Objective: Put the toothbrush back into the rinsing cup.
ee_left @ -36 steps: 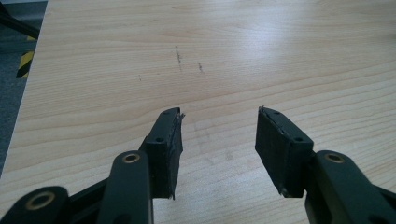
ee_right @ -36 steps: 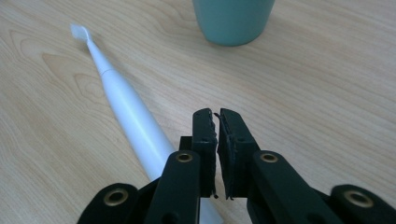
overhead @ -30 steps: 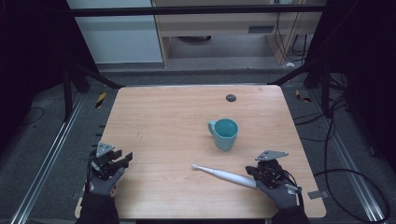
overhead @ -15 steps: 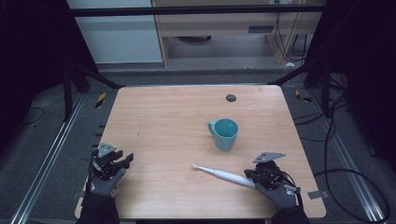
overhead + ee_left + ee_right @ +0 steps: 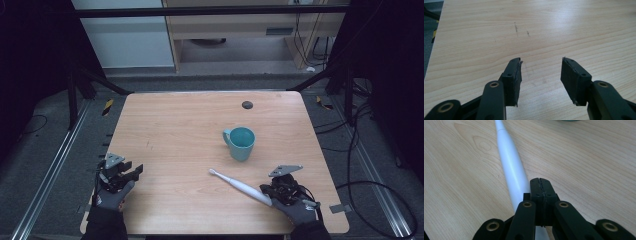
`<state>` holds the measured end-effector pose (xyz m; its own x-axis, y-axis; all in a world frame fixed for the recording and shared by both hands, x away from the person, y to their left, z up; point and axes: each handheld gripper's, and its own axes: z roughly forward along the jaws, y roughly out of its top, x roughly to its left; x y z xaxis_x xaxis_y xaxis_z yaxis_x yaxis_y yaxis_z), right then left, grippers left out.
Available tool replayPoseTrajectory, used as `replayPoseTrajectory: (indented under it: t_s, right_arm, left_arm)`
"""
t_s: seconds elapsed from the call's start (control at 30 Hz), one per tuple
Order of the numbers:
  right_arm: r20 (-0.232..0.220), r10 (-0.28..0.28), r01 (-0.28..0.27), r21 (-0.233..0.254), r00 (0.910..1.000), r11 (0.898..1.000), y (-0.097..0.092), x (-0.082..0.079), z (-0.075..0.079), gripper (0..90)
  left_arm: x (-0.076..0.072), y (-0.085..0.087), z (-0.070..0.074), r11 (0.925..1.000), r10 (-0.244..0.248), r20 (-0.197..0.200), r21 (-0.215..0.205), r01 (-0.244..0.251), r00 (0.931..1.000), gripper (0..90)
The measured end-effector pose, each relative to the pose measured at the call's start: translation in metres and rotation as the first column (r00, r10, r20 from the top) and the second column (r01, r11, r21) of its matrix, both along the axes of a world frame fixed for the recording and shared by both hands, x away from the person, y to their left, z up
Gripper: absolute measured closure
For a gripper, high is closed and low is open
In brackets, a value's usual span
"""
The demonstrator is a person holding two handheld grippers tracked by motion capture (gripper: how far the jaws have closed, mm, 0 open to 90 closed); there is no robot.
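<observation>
Right gripper (image 5: 274,194) sits at the near right of the table (image 5: 170,130), held in a gloved hand (image 5: 299,210). Its jaws are pressed together with nothing between them; in the right gripper view (image 5: 540,183) the pads meet flush. The toothbrush (image 5: 240,186) lies flat on the table just left of those jaws, its thick handle end passing under or beside the gripper; can't tell if they touch. From there it runs far-left, brush head toward the table's middle.

Left gripper (image 5: 131,172) is at the near left edge, also in a gloved hand (image 5: 111,196). Jaws spread apart, bare wood between them in the left gripper view (image 5: 541,72), nothing held. A few faint dark scuffs (image 5: 516,27) mark the wood beyond the jaws.

Farther out, right of centre: teal mug (image 5: 241,143), upright, handle to the left, well apart from the brush head.

Far edge, right of centre: small dark round spot (image 5: 247,105) on the tabletop; can't tell what it is.
</observation>
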<state>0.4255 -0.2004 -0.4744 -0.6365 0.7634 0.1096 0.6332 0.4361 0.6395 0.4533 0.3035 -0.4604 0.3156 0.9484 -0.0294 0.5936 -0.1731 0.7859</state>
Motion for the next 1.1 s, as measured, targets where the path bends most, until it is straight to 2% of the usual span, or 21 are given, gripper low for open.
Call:
replayPoseTrajectory:
  t_s: [0.43, 0.6, 0.67, 0.87, 1.0, 1.1]
  right_arm:
    - [0.008, -0.019, 0.019, -0.001, 0.9998, 1.0, -0.001, -0.001, 0.002, 89.7]
    - [0.037, -0.026, 0.026, 0.004, 0.999, 1.0, -0.004, 0.0, 0.009, 85.3]
    - [0.046, -0.039, 0.039, 0.003, 0.9982, 0.999, -0.005, -0.001, 0.013, 83.1]
    - [0.087, -0.033, 0.032, 0.015, 0.9957, 0.999, 0.0, 0.003, 0.028, 72.3]
    - [0.094, -0.033, 0.031, 0.024, 0.995, 0.999, 0.008, 0.004, 0.036, 62.7]
    - [0.088, -0.032, 0.031, 0.01, 0.9956, 0.999, 0.011, 0.005, 0.04, 56.5]
  left_arm:
    - [0.0, 0.001, 0.0, 1.0, 0.0, 0.002, 0.002, 0.0, 1.0, 50.3]
    - [0.001, 0.0, 0.0, 1.0, -0.005, 0.0, 0.002, 0.005, 1.0, 50.3]
    - [0.001, 0.0, 0.0, 0.9999, -0.01, -0.001, 0.008, 0.01, 0.9999, 50.3]
    - [0.002, -0.002, 0.0, 0.9998, -0.013, -0.003, 0.013, 0.013, 0.9999, 50.0]
    - [0.003, -0.003, -0.001, 0.9998, -0.015, -0.006, 0.016, 0.015, 0.9999, 49.3]
    - [0.003, -0.004, -0.001, 0.9997, -0.017, -0.006, 0.016, 0.017, 0.9998, 49.0]
